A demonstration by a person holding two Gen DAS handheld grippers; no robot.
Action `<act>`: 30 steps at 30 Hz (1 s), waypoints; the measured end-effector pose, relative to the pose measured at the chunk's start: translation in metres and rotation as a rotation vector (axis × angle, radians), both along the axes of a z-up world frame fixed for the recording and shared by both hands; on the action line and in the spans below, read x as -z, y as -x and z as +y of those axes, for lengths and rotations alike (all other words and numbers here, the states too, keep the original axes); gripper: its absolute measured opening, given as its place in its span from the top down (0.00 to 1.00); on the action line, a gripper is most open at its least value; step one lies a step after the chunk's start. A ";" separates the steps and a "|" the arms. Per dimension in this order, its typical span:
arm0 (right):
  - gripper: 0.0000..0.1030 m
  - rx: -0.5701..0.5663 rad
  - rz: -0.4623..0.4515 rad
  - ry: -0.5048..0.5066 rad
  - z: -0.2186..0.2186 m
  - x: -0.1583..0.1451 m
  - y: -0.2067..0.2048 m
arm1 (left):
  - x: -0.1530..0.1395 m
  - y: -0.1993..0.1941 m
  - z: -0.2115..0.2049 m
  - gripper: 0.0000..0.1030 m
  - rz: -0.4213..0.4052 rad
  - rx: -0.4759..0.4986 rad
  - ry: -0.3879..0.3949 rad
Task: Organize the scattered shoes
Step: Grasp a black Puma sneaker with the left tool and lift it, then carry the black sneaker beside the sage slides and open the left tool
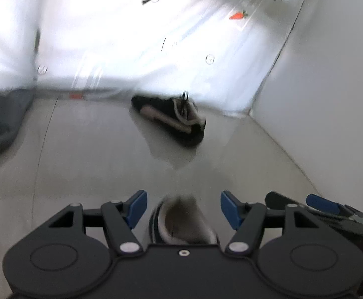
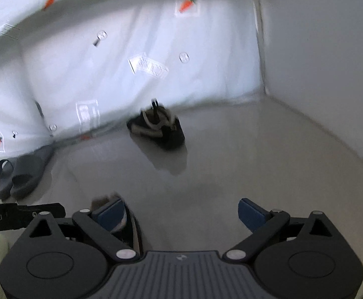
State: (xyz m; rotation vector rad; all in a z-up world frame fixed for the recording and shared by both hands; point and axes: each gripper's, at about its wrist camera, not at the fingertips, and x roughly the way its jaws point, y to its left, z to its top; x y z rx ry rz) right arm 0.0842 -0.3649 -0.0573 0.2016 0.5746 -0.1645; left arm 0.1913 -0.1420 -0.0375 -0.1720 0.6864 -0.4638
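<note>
— So, what do we see from the left gripper (image 1: 183,209)?

— We see its blue pads (image 1: 137,208) spread wide, gripping nothing. A near shoe (image 1: 181,224), dark with a pale lining, lies on the floor (image 1: 94,162) right below the gap between them; whether a pad touches it we cannot tell, the view is blurred.

— And the right gripper (image 2: 183,215)?

— We find it spread wide too and empty. In its view the near shoe (image 2: 121,220) sits behind its left pad (image 2: 109,214).

— Where are the other shoes?

— We see a black sneaker (image 1: 171,117) with pale laces well ahead, on the floor close to the white sheet (image 1: 121,49) that hangs at the back. Grey sandals (image 2: 19,174) rest at far left, against the same sheet (image 2: 136,79). A bare wall (image 2: 318,62) closes off the right side.

— Any markings?

— We notice small orange carrot prints (image 2: 187,3) on the sheet.
</note>
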 end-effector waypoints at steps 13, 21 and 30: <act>0.00 0.064 -0.009 -0.033 -0.056 0.034 -0.108 | 0.023 -0.163 -0.055 0.35 0.020 0.015 -0.062; 0.00 0.104 0.032 -0.068 -0.080 0.059 -0.160 | 0.058 -0.254 -0.105 0.35 0.077 0.016 -0.029; 0.00 0.095 0.093 -0.063 -0.087 0.084 -0.187 | 0.064 -0.271 -0.113 0.73 0.119 -0.099 0.009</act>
